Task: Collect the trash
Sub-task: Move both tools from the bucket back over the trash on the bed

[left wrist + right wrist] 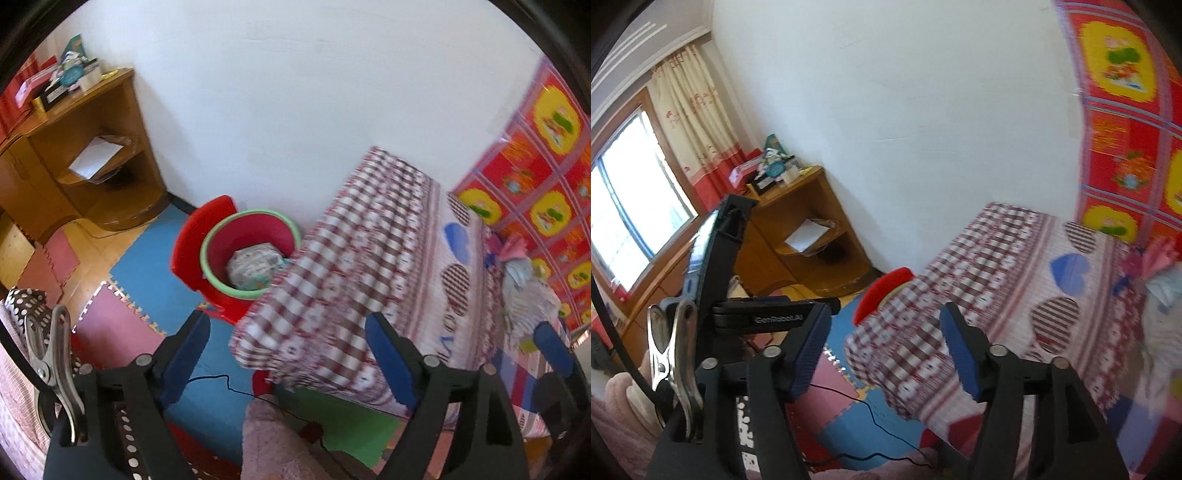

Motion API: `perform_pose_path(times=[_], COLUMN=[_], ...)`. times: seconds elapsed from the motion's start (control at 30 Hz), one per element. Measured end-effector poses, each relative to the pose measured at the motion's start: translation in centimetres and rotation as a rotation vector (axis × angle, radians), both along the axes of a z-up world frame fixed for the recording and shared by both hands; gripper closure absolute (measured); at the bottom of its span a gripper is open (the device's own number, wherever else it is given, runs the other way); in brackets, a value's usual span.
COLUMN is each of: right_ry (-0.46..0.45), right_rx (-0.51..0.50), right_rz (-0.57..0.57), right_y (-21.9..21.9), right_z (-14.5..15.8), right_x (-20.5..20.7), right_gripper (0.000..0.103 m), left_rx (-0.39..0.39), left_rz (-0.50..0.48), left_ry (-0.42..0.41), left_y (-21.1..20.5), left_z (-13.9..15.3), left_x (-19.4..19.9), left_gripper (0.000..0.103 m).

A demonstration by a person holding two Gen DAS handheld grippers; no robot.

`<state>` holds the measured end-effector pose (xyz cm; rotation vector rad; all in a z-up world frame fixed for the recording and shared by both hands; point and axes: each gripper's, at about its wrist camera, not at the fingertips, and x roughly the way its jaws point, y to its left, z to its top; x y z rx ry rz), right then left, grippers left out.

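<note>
Beside the bed, on the blue floor mat: one red bin (236,254) with a green rim, a red lid standing up behind it. Inside it lay one crumpled white printed bundle (255,266), the trash, resting at the bottom against the far wall. In your right view only the lid top showed past the bed corner.

Your left gripper (286,356): jaws wide apart, blue pads bare, nothing between them; it hung over the corner of the bed (332,280) with the checked red-and-white cover. It was also visible at the left of your right view.

Your right gripper (884,354): jaws wide, empty, over the same corner.

Further items:
- wooden shelf unit (92,147) in the far corner, a white paper on its middle shelf, boxes and books on top
- foam mats, pink, blue and green
- thin black cable (236,387) across the blue mat
- heap of cloth (524,288) on the bed by the red-and-yellow wall hanging
- window (631,218) with curtain, right view only
</note>
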<state>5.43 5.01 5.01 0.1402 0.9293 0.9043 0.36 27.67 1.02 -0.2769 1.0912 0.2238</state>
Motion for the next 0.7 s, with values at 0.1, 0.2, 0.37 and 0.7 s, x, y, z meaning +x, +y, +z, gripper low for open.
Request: perform_pose_path(times=[0.1, 0.2, 0.37, 0.7], right_ry=[0.008, 0.009, 0.017, 0.053], right_rx=[-0.018, -0.032, -0.052, -0.089], right_rz=[-0.028, -0.062, -0.119, -0.269], right_y=[-1.9, -4.1, -7.4, -13.2], right_z=[-0.4, -0.7, -1.3, -2.5], right_x=[0.1, 0.0, 0.1, 1.7], right_gripper=[0.031, 0.031, 0.031, 0.031], left_rx=[-0.008, -0.016, -0.022, -0.021], left_rz=[-0.026, -0.065, -0.138, -0.295], left_ry=[-0.007, -0.014, -0.007, -0.003], left_y=[-2.2, -4.6, -8.6, -14.5], left_z=[0.3, 0.7, 1.0, 1.0], left_x=[0.1, 0.3, 1.2, 4.3], left_gripper=[0.014, 0.014, 0.014, 0.014])
